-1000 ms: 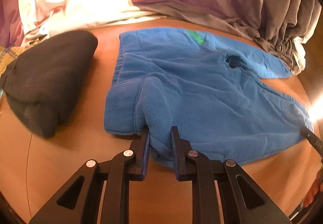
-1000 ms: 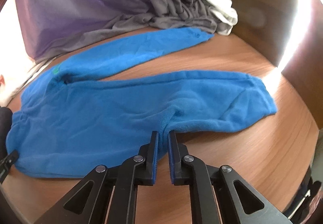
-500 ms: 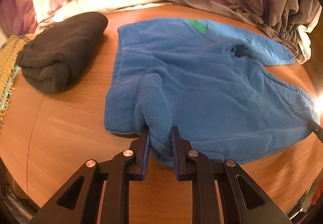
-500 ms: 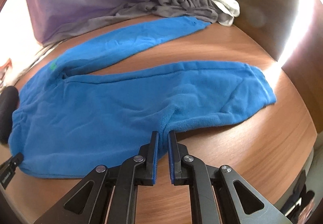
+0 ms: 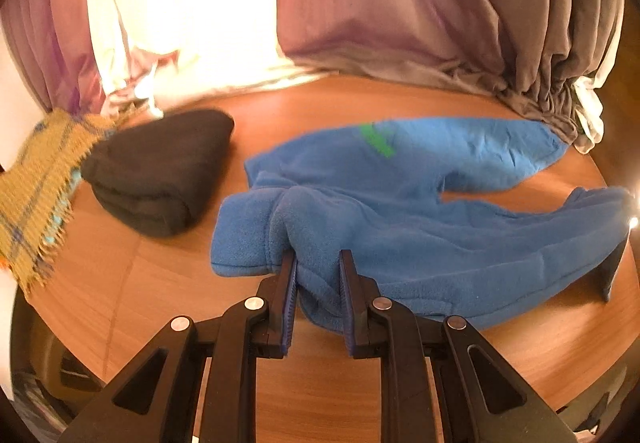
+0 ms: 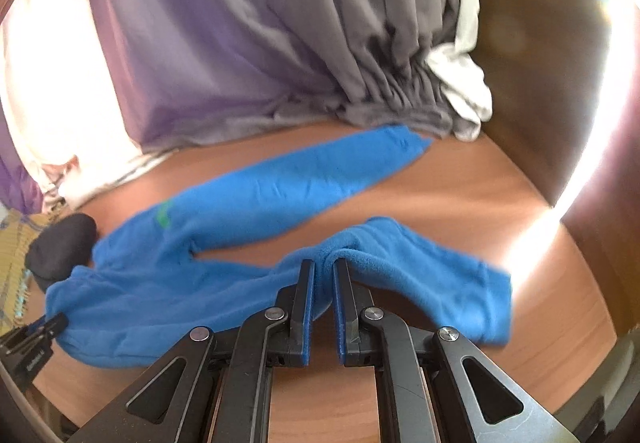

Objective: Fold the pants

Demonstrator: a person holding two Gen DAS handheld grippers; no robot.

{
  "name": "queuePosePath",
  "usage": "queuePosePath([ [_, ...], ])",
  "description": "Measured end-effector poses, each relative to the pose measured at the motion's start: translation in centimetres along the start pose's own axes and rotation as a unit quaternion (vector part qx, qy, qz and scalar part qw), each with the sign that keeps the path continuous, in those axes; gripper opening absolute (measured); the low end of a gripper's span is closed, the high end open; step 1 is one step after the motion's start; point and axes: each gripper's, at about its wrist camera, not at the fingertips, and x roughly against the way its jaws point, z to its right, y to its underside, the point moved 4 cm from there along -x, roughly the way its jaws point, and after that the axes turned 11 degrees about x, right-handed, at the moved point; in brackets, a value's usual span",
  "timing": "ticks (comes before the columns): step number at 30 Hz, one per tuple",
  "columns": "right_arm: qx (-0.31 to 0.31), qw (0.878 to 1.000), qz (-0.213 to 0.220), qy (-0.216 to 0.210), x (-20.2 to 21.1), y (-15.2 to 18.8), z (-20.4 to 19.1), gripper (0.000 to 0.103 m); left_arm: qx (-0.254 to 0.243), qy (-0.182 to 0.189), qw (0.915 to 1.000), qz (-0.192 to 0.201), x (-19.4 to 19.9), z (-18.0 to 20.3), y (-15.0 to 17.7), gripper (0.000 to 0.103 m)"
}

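Note:
Blue fleece pants lie on a round wooden table, with a green mark near the waist. My left gripper is shut on the near edge of the waistband and holds it raised off the table. My right gripper is shut on the near edge of the near leg, lifted so the cloth drapes down on both sides. The far leg lies flat toward the curtain. The right gripper's fingers show at the right edge of the left wrist view.
A folded dark garment lies left of the pants, with a yellow woven cloth beyond it at the table's left edge. A grey-purple curtain and white cloth bunch along the far side. A dark wooden wall stands right.
Both grippers have lifted their held edges of the pants off the table. The near leg now hangs in a fold, and the pants have bunched toward the far side.

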Motion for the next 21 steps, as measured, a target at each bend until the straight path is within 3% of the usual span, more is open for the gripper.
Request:
queuePosePath([
  [10, 0.051, 0.998, 0.04, -0.02, -0.7, -6.2, -0.7, 0.009, 0.004, -0.009, 0.9999, 0.005, -0.7, 1.0, -4.0, 0.02],
  [21, 0.054, 0.998, 0.008, -0.027, -7.1, -10.6, -2.2, 0.009, 0.019, -0.018, 0.999, -0.037, -6.5, 1.9, -8.4, 0.021],
])
